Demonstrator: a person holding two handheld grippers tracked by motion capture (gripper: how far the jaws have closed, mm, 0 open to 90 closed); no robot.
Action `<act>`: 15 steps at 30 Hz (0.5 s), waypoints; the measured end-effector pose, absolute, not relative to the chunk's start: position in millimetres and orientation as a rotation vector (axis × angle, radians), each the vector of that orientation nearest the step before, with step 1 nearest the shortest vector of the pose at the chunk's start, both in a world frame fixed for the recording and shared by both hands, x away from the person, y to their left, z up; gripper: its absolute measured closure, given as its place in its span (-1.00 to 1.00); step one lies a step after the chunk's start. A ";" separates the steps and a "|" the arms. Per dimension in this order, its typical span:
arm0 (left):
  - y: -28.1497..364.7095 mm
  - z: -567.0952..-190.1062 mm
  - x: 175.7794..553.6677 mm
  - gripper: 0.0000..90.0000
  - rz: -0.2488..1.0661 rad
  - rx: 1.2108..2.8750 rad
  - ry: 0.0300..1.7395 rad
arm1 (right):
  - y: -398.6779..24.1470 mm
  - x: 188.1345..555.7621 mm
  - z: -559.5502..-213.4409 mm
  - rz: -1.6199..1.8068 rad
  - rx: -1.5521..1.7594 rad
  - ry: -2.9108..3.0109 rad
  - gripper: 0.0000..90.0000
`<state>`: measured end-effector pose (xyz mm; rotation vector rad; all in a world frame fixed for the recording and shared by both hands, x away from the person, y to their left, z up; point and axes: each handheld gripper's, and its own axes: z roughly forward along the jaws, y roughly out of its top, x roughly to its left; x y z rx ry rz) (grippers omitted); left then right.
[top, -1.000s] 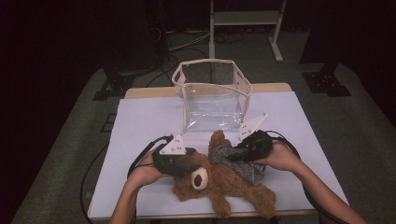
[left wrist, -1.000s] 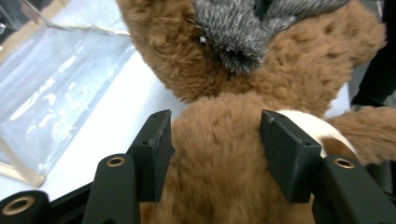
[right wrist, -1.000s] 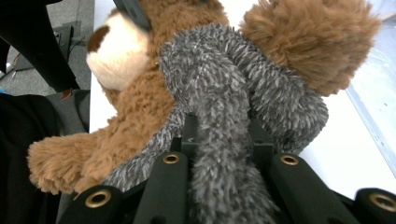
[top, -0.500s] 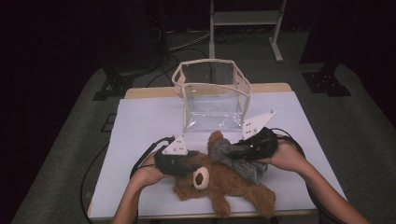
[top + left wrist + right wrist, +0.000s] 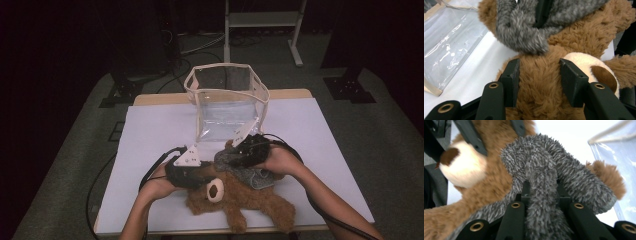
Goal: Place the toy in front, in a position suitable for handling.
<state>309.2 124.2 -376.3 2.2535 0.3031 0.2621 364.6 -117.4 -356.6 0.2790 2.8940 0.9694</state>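
Observation:
A brown teddy bear (image 5: 250,200) lies on the white table (image 5: 150,135), with its cream muzzle (image 5: 216,189) facing up. A grey fuzzy scarf (image 5: 252,176) is draped over its neck. My left gripper (image 5: 206,175) has just been closing and now presses on the bear's head; in the left gripper view both pads (image 5: 511,77) dig into the brown fur (image 5: 539,85) beside the muzzle (image 5: 586,65). My right gripper (image 5: 234,159) is shut on a fold of the scarf (image 5: 549,165), just above the bear's head (image 5: 494,182).
A clear plastic bag (image 5: 227,105) with a cream rim stands open behind the bear at mid table. Its wall (image 5: 449,47) is close to the left gripper. Cables trail from both grippers. A dark floor and stand legs surround the table.
My right gripper has shifted left over the bear's head, carrying the grey scarf with it. The left hand and the bear have stayed in place.

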 end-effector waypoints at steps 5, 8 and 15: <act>121.9 -376.4 308.6 0.16 0.273 2.261 0.300 | -134.2 360.2 -351.7 1.026 0.319 2.888 0.65; 121.4 -376.5 309.0 0.16 0.279 2.264 0.303 | -137.6 348.8 -341.7 1.132 0.294 2.885 0.65; 120.8 -376.5 308.1 0.16 0.286 2.261 0.303 | -153.8 325.7 -350.5 1.095 0.250 2.885 0.66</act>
